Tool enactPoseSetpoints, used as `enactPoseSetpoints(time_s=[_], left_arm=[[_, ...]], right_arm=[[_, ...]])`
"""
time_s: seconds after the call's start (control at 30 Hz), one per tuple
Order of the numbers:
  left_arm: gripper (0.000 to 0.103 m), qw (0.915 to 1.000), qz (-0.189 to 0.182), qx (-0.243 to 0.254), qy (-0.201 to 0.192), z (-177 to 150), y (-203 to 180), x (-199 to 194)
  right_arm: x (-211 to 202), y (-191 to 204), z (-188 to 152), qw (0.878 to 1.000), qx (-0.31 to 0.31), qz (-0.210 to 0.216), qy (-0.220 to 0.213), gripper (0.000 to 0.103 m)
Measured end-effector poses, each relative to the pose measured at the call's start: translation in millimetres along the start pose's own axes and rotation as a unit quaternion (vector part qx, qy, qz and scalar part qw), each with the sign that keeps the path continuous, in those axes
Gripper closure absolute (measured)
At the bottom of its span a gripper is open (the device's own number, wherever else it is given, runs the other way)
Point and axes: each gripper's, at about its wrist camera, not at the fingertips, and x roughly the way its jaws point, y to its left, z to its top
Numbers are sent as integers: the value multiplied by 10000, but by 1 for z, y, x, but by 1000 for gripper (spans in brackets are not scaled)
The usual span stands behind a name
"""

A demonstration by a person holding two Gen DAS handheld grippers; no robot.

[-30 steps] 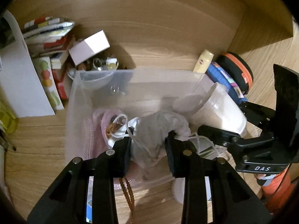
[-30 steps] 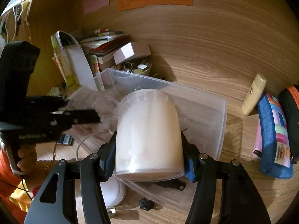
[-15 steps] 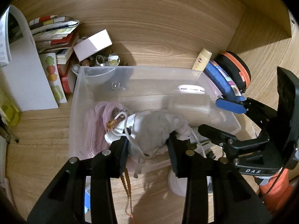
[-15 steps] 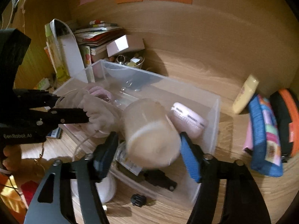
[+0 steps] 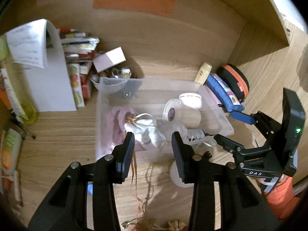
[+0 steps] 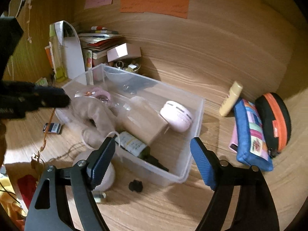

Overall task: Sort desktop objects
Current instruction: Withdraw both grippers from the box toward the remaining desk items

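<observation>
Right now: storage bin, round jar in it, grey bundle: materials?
Storage bin: clear, glossy plastic, likely rigid; the desk shows through its walls. Round jar: translucent, frosted plastic, apparently. Grey bundle: soft matte fabric, creased and slumped.

I see a clear, glossy plastic bin (image 6: 194, 115) on matt wood-grain desktop (image 6: 192, 67). Inside it lie soft grey cloth (image 6: 96, 111) and a translucent, smooth plastic jar (image 5: 182, 113). Matt paper notes (image 6: 154, 3) sit upper centre; the pencil case (image 6: 252, 134) looks like fabric.
</observation>
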Motion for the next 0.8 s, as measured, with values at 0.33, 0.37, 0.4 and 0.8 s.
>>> enactPoseSetpoints(time_s=[0.33,0.37,0.4,0.8], left_arm=[[44,9982,588,76,-27,-28,20,-32],[44,9978,658,70,61,-35,24,-31],[44,9976,683,62,119,-39,26,-30],[44,9945,467,78,936,-101,24,-11]], right_arm=[[-22,-8,-20,9999,133,1,-25,22],[-23,-8,-23,9999,134,0,-7,22],[-23,-8,-26,9999,135,2,22,22],[-5,23,-71,9948,2,789,641,22]])
